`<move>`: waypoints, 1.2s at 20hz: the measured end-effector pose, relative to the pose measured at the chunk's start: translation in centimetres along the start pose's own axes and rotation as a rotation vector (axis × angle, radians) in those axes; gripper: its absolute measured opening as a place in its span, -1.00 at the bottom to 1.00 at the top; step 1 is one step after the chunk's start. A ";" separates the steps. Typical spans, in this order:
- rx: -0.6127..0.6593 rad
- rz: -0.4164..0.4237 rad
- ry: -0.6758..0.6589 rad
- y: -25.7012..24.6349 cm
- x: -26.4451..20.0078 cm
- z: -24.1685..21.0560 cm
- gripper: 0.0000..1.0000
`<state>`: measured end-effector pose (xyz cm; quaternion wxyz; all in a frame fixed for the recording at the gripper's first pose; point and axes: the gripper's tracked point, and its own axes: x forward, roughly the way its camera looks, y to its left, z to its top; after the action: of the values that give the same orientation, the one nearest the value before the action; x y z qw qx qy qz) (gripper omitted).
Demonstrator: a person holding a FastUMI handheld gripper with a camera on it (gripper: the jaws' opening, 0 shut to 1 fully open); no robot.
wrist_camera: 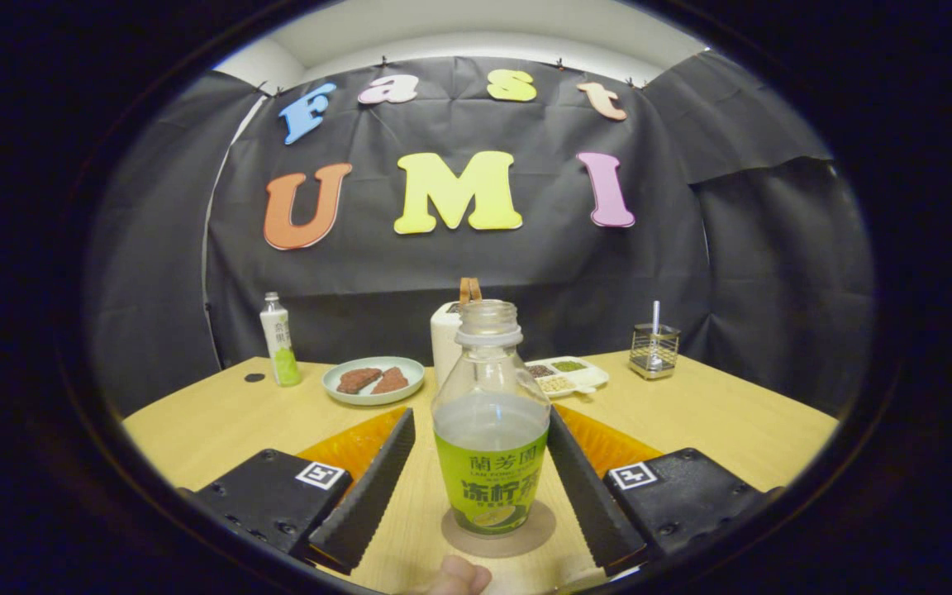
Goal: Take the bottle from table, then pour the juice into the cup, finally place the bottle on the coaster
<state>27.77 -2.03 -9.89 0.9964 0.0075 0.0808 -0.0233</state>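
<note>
A fingertip (453,576) is showing nearest. The gripper (483,487) is standing wide open, touching nothing. Between its fingers the uncapped bottle (491,430) is standing upright on the round coaster (499,529). Beyond, a white cup (445,340) is sitting on the table (707,421).

A: Backdrop? Black cloth wall (476,264), creased, clipped along its top edge, curving round behind the wooden table (716,421).

B: Above the cloth?

A: Pale ceiling (476,33), brightly and evenly lit. A strip of white wall (257,66) shows at the upper left corner, where two cloth panels meet.

B: Table surface?

A: Light wood grain, matte, soft glare only. Its far edge sits close against the cloth; the side corners fall away into shadow.

B: Floor, windows?

A: Cannot tell from here.
</note>
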 end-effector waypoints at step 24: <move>-0.117 -0.019 -0.133 -3.0 -17.8 8.2 1.00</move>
<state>11.42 -4.41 1.06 0.9981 -0.0530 0.0158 -0.0284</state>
